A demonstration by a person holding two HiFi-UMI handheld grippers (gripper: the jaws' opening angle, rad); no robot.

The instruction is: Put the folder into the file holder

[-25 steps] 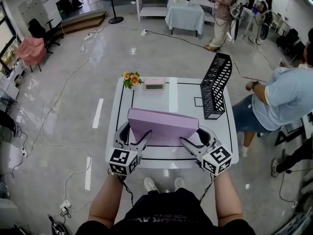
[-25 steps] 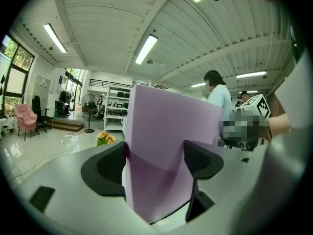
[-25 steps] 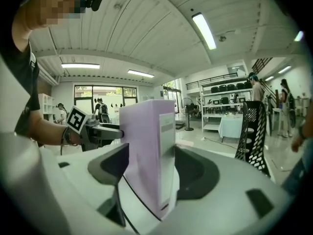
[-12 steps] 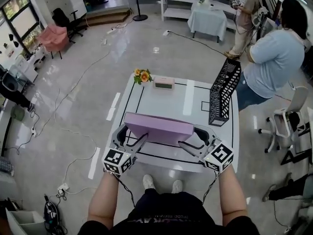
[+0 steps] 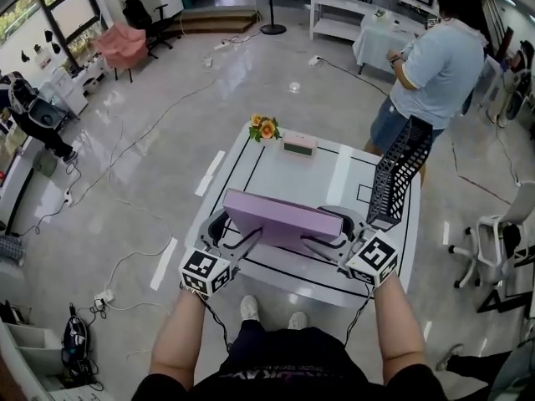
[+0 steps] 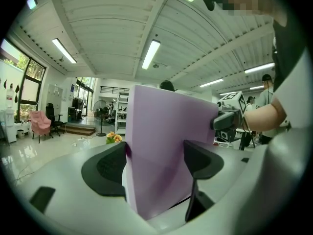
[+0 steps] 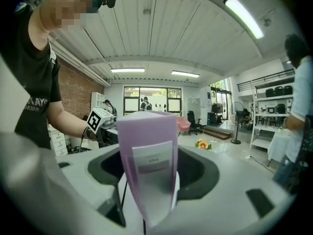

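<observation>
A lilac folder [image 5: 282, 220] is held lengthwise above the near half of the white table [image 5: 322, 174]. My left gripper [image 5: 235, 245] is shut on its left end, and the folder [image 6: 166, 151] fills the space between the jaws there. My right gripper [image 5: 324, 249] is shut on its right end, where the folder's spine with a white label [image 7: 150, 170] faces the camera. The black mesh file holder [image 5: 399, 172] stands upright at the table's right edge, beyond and to the right of the right gripper.
A small flower pot [image 5: 265, 128] and a pink desk clock [image 5: 298, 146] sit at the table's far edge. A person in a light blue shirt [image 5: 430, 65] stands just behind the file holder. A white chair [image 5: 501, 241] is to the right; cables lie on the floor at left.
The head view has swung left and the bystander has walked round to behind the file holder. Both grippers still hold the folder above the table's near half, slightly tilted now.
</observation>
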